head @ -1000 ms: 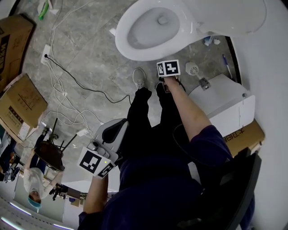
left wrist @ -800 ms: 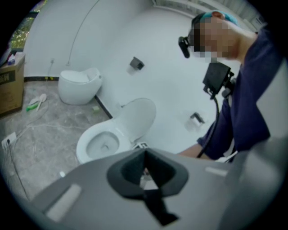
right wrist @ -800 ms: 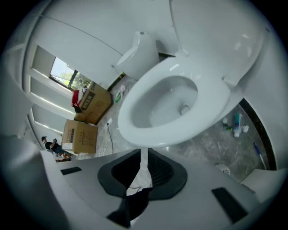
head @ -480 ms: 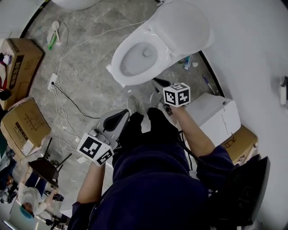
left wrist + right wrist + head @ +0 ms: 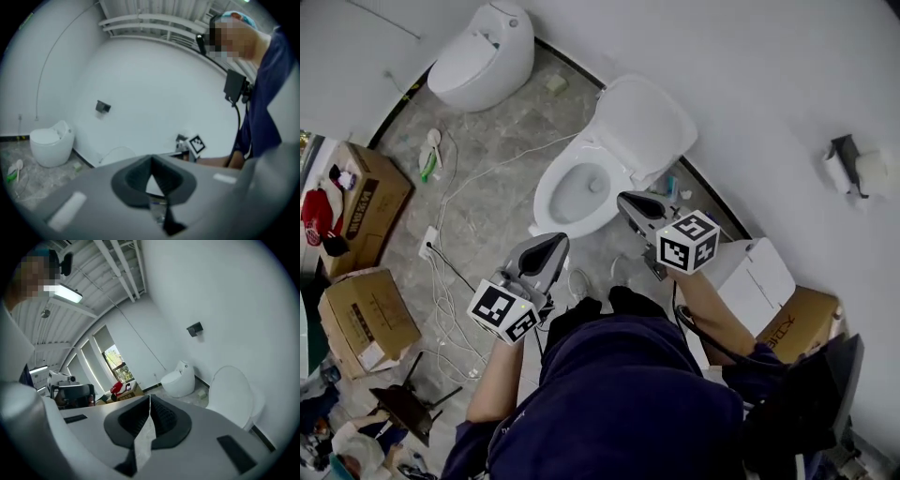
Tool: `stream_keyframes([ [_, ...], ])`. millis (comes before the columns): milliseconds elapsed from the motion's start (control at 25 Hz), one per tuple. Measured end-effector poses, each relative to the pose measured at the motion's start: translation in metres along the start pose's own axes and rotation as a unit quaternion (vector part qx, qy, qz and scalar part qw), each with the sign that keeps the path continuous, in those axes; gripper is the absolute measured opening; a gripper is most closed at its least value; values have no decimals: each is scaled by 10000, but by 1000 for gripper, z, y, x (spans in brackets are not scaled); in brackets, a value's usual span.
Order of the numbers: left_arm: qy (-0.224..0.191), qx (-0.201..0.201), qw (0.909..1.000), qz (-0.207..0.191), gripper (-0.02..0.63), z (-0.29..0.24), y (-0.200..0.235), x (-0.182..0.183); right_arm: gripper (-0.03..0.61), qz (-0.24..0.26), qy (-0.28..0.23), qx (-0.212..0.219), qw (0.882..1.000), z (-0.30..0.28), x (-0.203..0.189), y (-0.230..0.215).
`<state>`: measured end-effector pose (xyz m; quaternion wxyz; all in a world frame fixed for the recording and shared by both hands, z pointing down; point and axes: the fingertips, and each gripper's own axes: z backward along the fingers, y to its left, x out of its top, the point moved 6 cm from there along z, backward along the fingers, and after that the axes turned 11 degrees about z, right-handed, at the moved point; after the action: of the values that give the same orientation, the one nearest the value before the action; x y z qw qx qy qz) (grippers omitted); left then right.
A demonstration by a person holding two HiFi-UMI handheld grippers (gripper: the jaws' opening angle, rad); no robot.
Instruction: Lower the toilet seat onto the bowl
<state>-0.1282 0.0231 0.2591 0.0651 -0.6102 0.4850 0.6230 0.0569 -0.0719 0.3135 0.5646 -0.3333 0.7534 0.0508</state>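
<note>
The white toilet stands against the curved wall; its bowl (image 5: 575, 194) is uncovered, and the seat and lid (image 5: 645, 127) lean back together, upright. In the right gripper view they show as a white oval (image 5: 232, 397). My left gripper (image 5: 555, 246) hovers in front of the bowl's near rim, jaws shut on nothing (image 5: 150, 158). My right gripper (image 5: 627, 201) hangs by the bowl's right side, just below the raised seat and apart from it. Its jaws are closing and meet at the tips (image 5: 150, 398) with nothing between them.
A second, rounded toilet (image 5: 483, 61) stands at the far left. Cardboard boxes (image 5: 364, 202) and white cables (image 5: 450, 272) lie on the grey floor to the left. A white box (image 5: 761, 277) sits at my right. A paper holder (image 5: 848, 167) hangs on the wall.
The head view has swung up from the floor to the wall. Both grippers have risen and now point at the toilet, the left one coming up from beside my leg.
</note>
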Motion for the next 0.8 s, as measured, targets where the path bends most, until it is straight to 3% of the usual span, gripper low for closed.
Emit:
stream_keyframes([
  [480, -368, -312, 9970, -609, 2, -9, -66, 28, 8, 525, -922, 129, 9943, 99, 69, 51],
  [800, -379, -424, 9955, -754, 2, -24, -84, 32, 8, 724, -1109, 150, 9911, 119, 81, 59],
])
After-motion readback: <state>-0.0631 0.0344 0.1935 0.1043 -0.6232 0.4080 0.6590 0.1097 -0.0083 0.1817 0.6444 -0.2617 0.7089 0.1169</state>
